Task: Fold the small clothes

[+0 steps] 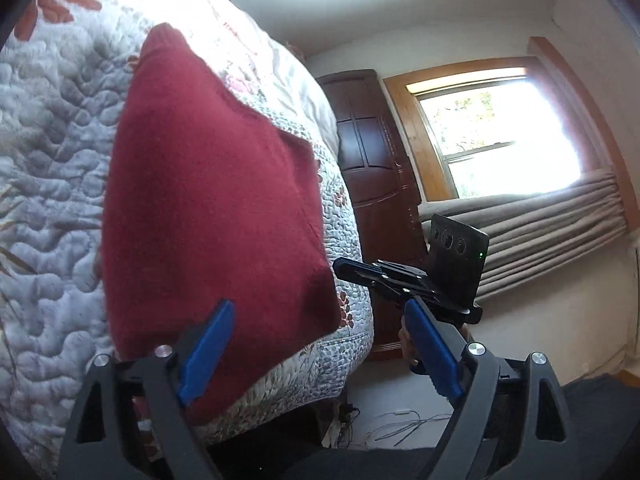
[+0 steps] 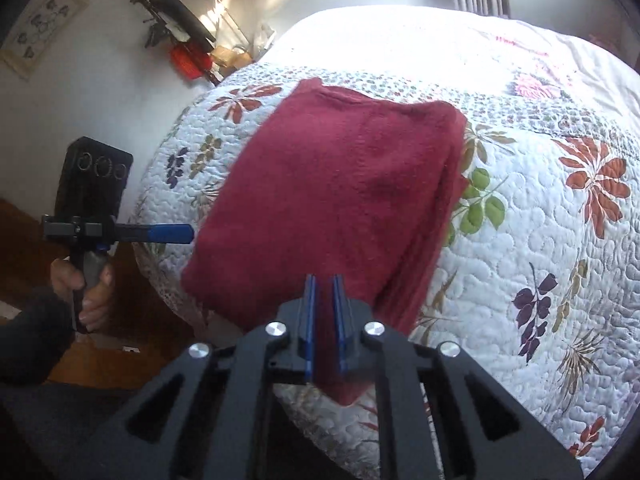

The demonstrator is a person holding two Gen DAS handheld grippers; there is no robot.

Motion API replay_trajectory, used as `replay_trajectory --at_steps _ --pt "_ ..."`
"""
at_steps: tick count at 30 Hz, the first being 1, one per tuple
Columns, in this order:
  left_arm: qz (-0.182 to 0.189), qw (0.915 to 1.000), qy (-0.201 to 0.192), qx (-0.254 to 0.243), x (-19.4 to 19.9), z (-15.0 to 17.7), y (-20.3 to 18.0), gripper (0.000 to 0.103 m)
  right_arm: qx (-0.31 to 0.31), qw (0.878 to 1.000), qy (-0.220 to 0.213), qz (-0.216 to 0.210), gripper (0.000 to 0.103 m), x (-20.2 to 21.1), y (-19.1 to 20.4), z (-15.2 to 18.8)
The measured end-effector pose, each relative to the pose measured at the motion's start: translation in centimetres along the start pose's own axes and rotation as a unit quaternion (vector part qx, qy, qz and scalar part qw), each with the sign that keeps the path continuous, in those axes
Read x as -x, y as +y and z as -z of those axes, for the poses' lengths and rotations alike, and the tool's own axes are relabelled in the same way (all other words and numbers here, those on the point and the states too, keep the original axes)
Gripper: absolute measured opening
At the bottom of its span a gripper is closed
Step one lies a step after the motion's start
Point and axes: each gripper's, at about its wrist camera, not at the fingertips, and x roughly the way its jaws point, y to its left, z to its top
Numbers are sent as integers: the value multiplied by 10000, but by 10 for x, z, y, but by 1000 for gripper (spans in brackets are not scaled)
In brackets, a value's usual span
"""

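A dark red knit garment [image 1: 208, 200] [image 2: 340, 184] lies folded into a rough rectangle on the floral quilted bedspread [image 1: 48, 184] [image 2: 540, 208], near the bed's corner. My right gripper [image 2: 324, 282] is shut on the garment's near edge, with red cloth pinched between its blue pads. From the left wrist view, the right gripper [image 1: 344, 268] meets the garment's edge from the side. My left gripper [image 1: 318, 308] is open wide; one blue finger [image 1: 208, 352] lies over the garment's corner, the other finger [image 1: 432, 352] hangs past the bed edge. The right wrist view shows the left gripper [image 2: 172, 234] at the garment's left edge.
The bed edge drops off beside the garment. A dark wooden door [image 1: 372, 160] and a window [image 1: 496, 136] with bunched curtains stand beyond it, with cables [image 1: 404, 424] on the floor. A coat rack and clutter [image 2: 180, 36] stand by the far wall. A hand [image 2: 88, 292] holds the left gripper.
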Motion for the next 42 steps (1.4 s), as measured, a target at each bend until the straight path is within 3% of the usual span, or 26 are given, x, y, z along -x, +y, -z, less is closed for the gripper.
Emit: replay_trajectory --at_steps 2,4,5,7,12,15,17,19,24,25,26,27,28,29,30,32,37,39,42 --pt "-143 9998 7 167 2 11 14 87 -47 10000 4 -72 9 -7 8 9" --pt "-247 9988 59 411 -10 16 34 86 -201 9996 115 163 9 -28 4 20" --pt "-265 9984 46 501 -14 18 43 86 -348 9988 194 290 1 -41 -4 26" --pt "-89 9974 37 710 -17 20 52 85 -624 9965 326 448 0 -58 -19 34" --pt "32 9981 358 504 -6 32 43 85 -949 9939 193 518 0 -50 -16 44" --pt "52 9977 312 598 1 39 42 85 -1166 9916 -34 551 8 -34 -6 50" --pt "17 9987 40 501 12 44 38 90 -1224 9901 -241 641 16 -26 5 54" --pt "-115 9987 -228 432 20 44 37 99 -1248 9885 -292 797 20 -28 8 58" --pt "-1031 9926 444 470 5 43 48 99 -1752 9784 -121 1090 17 -51 1 66" --pt "-1193 9911 444 393 7 44 44 99 -1726 9787 -149 1105 19 -47 6 66" --pt "-1305 9903 364 298 13 47 37 99 -1665 9795 -177 1117 28 -43 11 66" --pt "-1537 9877 236 173 20 51 27 99 -1571 9801 -199 1196 36 -37 18 67" --pt "-1964 9805 101 11 27 55 16 99 -1483 9793 -247 1356 52 -27 21 70" --pt "-2411 9702 -34 -244 34 61 0 99 -1397 9779 -348 1517 63 -19 27 72" --pt "-2876 9559 -226 -554 42 67 -20 99 -1318 9762 -491 1653 67 -8 36 75" --pt "-3358 9358 -577 -908 57 81 -56 99 -1255 9710 -794 1876 91 15 50 83" --pt "-4020 8999 -1340 -1033 81 97 -155 99 -1156 9435 -1687 2606 97 78 105 104" --pt "-4070 8975 -1327 -1058 86 100 -196 99 -1075 9369 -1972 2679 97 112 125 109" --pt "-4060 8935 -1385 -1331 101 114 -259 99 -825 9336 -2539 2391 100 177 163 118"
